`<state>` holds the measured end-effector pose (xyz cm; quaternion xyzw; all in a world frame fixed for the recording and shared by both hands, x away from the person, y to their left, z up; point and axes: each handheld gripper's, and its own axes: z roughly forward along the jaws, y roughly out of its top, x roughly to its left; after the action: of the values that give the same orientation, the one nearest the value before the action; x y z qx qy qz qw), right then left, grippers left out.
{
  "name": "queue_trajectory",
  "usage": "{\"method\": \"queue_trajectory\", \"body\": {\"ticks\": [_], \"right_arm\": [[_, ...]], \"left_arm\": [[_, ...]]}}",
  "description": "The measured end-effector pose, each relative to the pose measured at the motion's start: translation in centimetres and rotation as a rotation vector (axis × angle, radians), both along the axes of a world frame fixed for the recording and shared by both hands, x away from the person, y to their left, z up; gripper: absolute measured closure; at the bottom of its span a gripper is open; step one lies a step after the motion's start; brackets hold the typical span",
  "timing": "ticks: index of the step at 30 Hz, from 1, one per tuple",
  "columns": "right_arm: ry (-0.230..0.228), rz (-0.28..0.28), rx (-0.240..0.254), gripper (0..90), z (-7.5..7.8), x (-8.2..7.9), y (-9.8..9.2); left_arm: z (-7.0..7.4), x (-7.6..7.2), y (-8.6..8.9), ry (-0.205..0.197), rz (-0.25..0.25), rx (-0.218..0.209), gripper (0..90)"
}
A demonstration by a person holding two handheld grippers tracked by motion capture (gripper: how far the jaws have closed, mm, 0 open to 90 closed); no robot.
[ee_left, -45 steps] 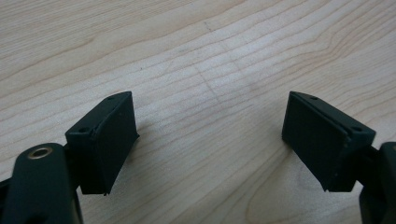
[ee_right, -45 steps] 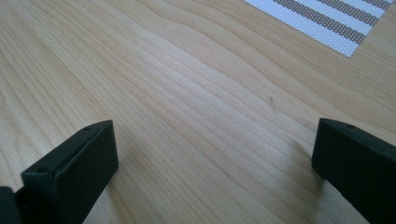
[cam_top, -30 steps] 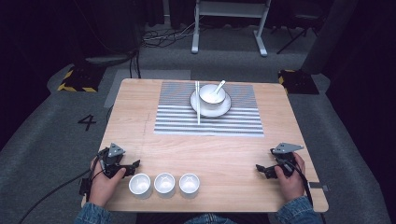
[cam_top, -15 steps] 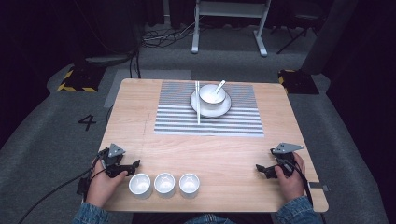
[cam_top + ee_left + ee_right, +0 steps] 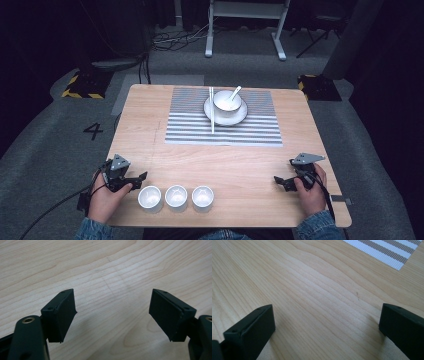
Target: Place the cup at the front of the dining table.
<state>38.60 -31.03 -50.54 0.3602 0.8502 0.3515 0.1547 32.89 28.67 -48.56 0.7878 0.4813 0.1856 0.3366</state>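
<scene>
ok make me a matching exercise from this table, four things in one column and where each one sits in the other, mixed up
Things:
1. chopsticks
2. spoon
3. three small white cups
4. striped placemat

Places:
A. in a row at the near edge, beside the left gripper
B. in the bowl on the plate
C. flat on the far half of the table, under the plate
D. lying on the mat along the plate's left side

Pairs: 1-D, 2-B, 3-A, 4-C

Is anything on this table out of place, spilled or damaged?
Nothing stands out. The bowl sits on its plate with a spoon in it, chopsticks lie straight on the striped mat, and three small cups stand in a row. No spill shows.
</scene>
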Motion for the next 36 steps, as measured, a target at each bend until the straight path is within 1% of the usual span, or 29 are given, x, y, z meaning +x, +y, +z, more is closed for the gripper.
{"method": "queue_trajectory", "body": {"ticks": [3, 6, 8, 9, 12, 15, 18, 20, 22, 27, 29, 30, 32, 36], "right_arm": [[0.000, 0.000, 0.000, 0.6, 0.0, 0.0, 0.0], [0.000, 0.000, 0.000, 0.6, 0.0, 0.0, 0.0], [0.000, 0.000, 0.000, 0.6, 0.0, 0.0, 0.0], [0.000, 0.000, 0.000, 0.6, 0.0, 0.0, 0.0], [0.000, 0.000, 0.000, 0.6, 0.0, 0.0, 0.0], [0.000, 0.000, 0.000, 0.6, 0.0, 0.0, 0.0], [0.000, 0.000, 0.000, 0.6, 0.0, 0.0, 0.0], [0.000, 0.000, 0.000, 0.6, 0.0, 0.0, 0.0], [0.000, 0.000, 0.000, 0.6, 0.0, 0.0, 0.0], [0.000, 0.000, 0.000, 0.6, 0.0, 0.0, 0.0], [0.000, 0.000, 0.000, 0.6, 0.0, 0.0, 0.0], [0.000, 0.000, 0.000, 0.6, 0.0, 0.0, 0.0], [0.000, 0.000, 0.000, 0.6, 0.0, 0.0, 0.0], [0.000, 0.000, 0.000, 0.6, 0.0, 0.0, 0.0]], "left_arm": [[0.7, -0.7, -0.1, 0.007, -0.009, -0.008, 21.9], [1.1, -1.0, -0.2, 0.002, -0.012, -0.010, 22.1], [1.7, -1.5, -0.3, -0.006, -0.023, -0.006, 22.1], [1.7, -1.5, -0.3, -0.006, -0.023, -0.006, 22.2], [2.4, -2.0, -0.5, -0.019, -0.031, -0.003, 22.2], [2.7, -2.3, -0.5, -0.023, -0.037, -0.005, 22.2], [3.2, -2.7, -0.7, -0.026, -0.051, 0.027, 22.2], [3.5, -3.1, -0.8, -0.025, -0.063, 0.025, 21.8], [3.6, -3.3, -0.9, -0.025, -0.061, 0.020, 21.8], [4.4, -3.9, -1.2, -0.039, -0.072, 0.025, 21.6], [4.8, -4.2, -1.3, -0.043, -0.075, 0.011, 21.4], [4.9, -4.4, -1.4, -0.039, -0.071, -0.011, 21.2], [5.2, -4.6, -1.5, -0.035, -0.076, -0.031, 20.4], [5.6, -5.1, -1.6, -0.037, -0.077, -0.035, 20.2]]}}
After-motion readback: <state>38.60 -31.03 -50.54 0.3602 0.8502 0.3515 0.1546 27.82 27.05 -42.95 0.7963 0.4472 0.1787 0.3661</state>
